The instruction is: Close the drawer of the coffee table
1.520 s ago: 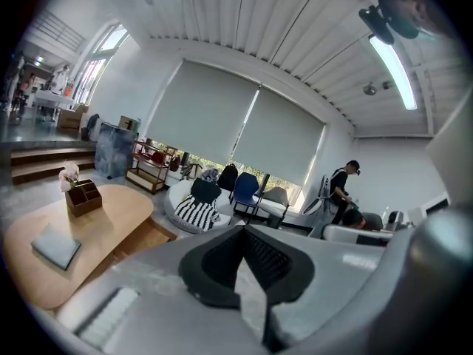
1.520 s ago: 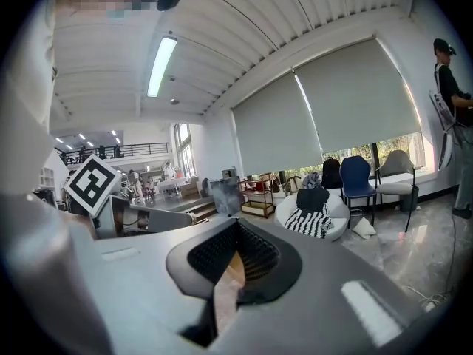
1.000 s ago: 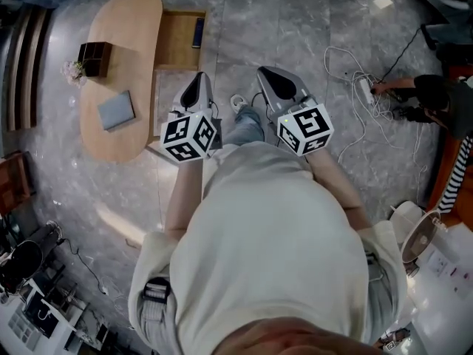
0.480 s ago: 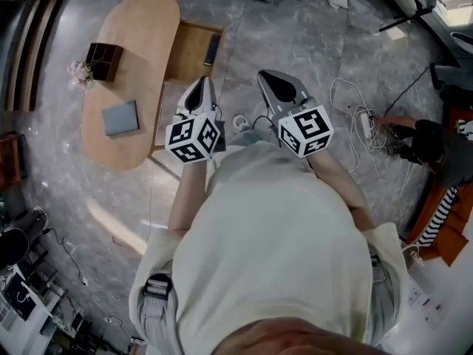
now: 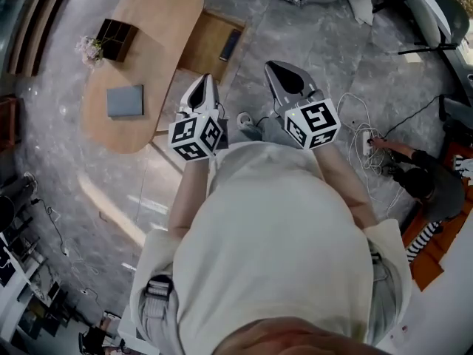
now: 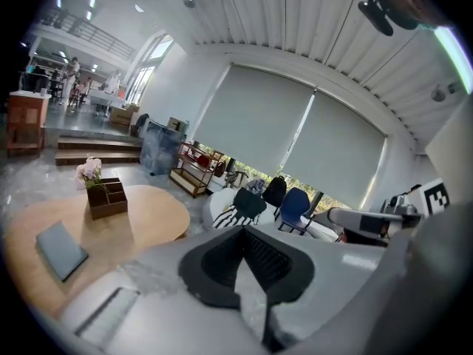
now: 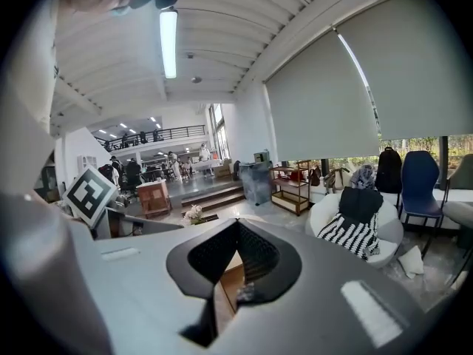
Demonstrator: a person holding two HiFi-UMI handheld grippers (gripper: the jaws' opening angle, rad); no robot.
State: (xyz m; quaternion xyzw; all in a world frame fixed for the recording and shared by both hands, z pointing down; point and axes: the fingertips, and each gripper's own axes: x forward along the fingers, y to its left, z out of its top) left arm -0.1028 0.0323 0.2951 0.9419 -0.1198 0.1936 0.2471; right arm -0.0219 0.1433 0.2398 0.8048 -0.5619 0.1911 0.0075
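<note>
The oval wooden coffee table [image 5: 148, 21] stands at the upper left of the head view. Its drawer [image 5: 207, 49] is pulled out to the right, with a dark flat object [image 5: 230, 44] lying inside. My left gripper [image 5: 205, 80] is shut and empty, in the air just short of the drawer's near end. The right gripper [image 5: 276, 67] is also shut and empty, over the floor to the right of the drawer. In the left gripper view the shut left gripper [image 6: 243, 251] points past the tabletop [image 6: 140, 217]. In the right gripper view the right gripper [image 7: 235, 251] shows wooden drawer [image 7: 231, 279] through its gap.
A brown box with flowers [image 5: 112, 35] and a grey book [image 5: 124, 100] lie on the table. A person [image 5: 423, 174] sits on the floor at the right beside cables and a power strip [image 5: 366, 143]. A white chair with a striped cushion [image 7: 361, 224] stands beyond the drawer.
Both grippers have come forward toward the table with the person, and the drawer now lies closer in front of them. Both stay shut.
</note>
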